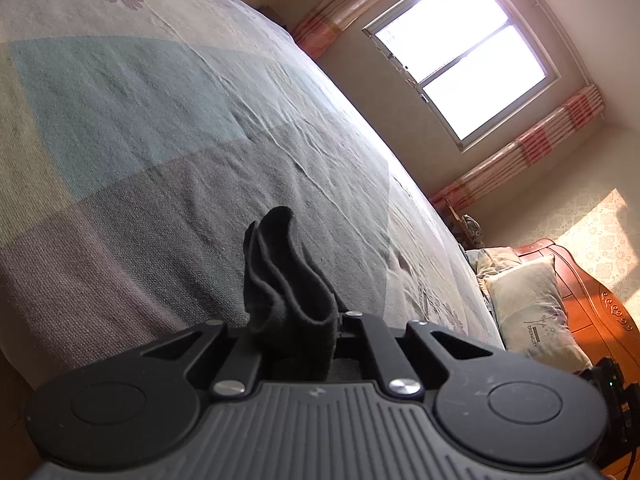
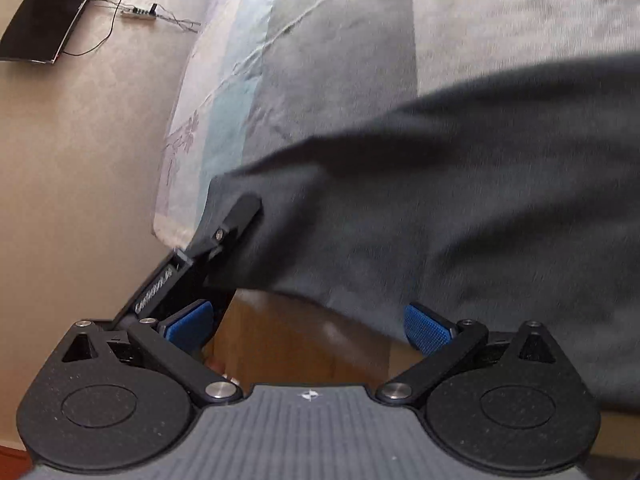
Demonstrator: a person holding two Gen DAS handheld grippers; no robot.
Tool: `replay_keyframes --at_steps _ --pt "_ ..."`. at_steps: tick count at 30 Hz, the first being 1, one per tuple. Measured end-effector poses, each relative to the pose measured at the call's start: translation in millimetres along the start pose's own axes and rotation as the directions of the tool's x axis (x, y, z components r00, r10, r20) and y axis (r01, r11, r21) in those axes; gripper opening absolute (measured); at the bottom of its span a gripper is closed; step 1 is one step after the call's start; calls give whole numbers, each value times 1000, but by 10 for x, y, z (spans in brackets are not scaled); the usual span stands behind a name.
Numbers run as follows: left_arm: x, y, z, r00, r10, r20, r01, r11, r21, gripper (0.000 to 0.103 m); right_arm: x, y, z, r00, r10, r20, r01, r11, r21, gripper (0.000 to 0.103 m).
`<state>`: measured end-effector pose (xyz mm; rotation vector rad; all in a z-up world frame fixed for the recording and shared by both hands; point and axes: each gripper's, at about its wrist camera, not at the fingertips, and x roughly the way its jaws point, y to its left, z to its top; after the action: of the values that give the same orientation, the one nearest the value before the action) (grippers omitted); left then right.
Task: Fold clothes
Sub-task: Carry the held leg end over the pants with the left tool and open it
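The wide bed with its patchwork grey, teal and cream cotton cover [image 1: 168, 128] fills both views. A dark grey soft jersey garment [image 2: 440, 184] hangs over its near edge, blurred, so its layout is uncertain. The left gripper [image 1: 296, 332] is clamped on a bunched fold of it. The right gripper [image 2: 308, 328] stands wide, holding nothing; closing now could miss the hem and drag the cloth askew.
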<state>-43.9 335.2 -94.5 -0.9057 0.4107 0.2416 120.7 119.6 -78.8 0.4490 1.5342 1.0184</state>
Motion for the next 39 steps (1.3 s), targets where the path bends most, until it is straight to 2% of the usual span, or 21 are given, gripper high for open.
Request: replay_keyframes --at_steps 2,3,8,12,16,20,22,30,39 --pt "-5 -65 5 1000 2 -3 -2 1000 11 4 -43 16 -92 1000 -10 -26 9 1000 -16 103" --pt "-10 -99 7 1000 0 -5 0 1000 18 4 -111 19 -112 1000 -20 -11 19 1000 -24 103" --pt "-40 -300 5 999 -15 -30 17 998 62 4 -692 -29 -93 993 -5 115 7 1000 -18 103" --pt "-54 -482 14 999 -25 -40 28 995 92 4 -1184 -192 -96 977 -67 201 78 996 -45 103" --pt "-47 -678 14 998 -29 -60 36 991 129 4 -1562 -469 -170 942 -215 259 244 966 -84 103" --pt "6 -931 -6 997 -30 -74 43 984 171 4 -1849 -697 -386 874 -361 325 417 900 -124 103" --pt "26 -1042 -20 997 -28 -77 42 983 181 4 -1931 -793 -497 859 -389 333 451 883 -131 103" --pt "36 -1452 -189 995 -40 -91 61 969 241 4 -2234 -1027 -787 868 -347 356 394 917 -67 103" --pt "200 -1862 -482 987 -41 -153 88 946 313 4 -2475 -1078 -822 865 -307 398 361 930 -66 103"
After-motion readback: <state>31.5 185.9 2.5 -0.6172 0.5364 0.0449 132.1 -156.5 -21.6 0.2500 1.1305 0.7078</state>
